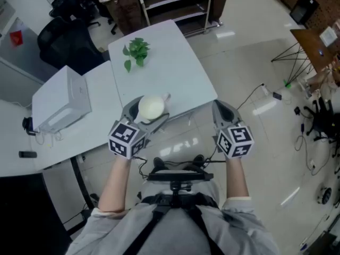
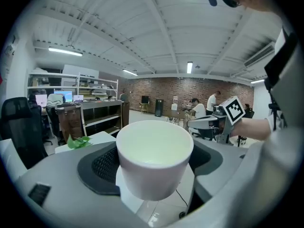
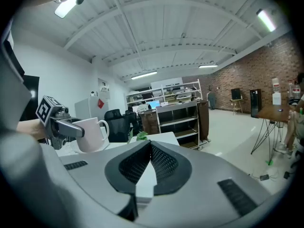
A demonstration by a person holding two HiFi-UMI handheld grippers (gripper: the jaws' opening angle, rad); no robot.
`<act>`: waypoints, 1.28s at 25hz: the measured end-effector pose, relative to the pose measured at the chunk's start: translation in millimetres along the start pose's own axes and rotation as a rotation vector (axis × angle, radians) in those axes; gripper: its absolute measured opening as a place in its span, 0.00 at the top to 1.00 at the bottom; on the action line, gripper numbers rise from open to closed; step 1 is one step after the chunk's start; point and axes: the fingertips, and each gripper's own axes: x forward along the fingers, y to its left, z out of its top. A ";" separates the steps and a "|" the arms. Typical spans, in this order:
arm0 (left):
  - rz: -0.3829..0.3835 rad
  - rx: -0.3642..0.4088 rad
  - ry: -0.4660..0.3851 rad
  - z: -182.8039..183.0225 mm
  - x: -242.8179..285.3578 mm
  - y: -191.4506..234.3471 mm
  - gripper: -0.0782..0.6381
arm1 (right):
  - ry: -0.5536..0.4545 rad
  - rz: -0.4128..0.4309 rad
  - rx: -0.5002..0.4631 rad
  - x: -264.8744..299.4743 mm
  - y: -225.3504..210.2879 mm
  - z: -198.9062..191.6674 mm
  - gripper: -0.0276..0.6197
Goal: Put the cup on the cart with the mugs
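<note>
Tabletop [image 1: 175, 62] lay beyond the left gripper [image 1: 142, 115], which pinched the cup [image 1: 151, 107]; right gripper [image 3: 142, 167] pressed together, empty. Apparently mid-carry; next called for reaching the cart.

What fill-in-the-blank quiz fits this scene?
1. The left gripper holds a white ___.
2. The jaws of the right gripper are ___, with nothing between them.
3. The plant lies on the white ___.
Missing words: cup; shut; table.
</note>
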 end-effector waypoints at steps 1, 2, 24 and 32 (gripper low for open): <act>-0.011 0.006 0.000 4.4 12.1 -11.4 0.29 | -0.005 -0.011 0.003 -7.6 -14.8 0.4 0.98; -0.022 0.011 0.000 8.7 24.2 -22.4 0.29 | -0.009 -0.021 0.006 -14.6 -29.2 0.6 0.98; -0.331 0.130 0.033 86.9 263.3 -160.4 0.29 | -0.065 -0.267 0.076 -75.9 -244.1 10.4 0.98; -0.413 0.141 0.013 121.5 354.1 -151.3 0.29 | -0.041 -0.331 0.046 -33.7 -310.4 41.5 0.98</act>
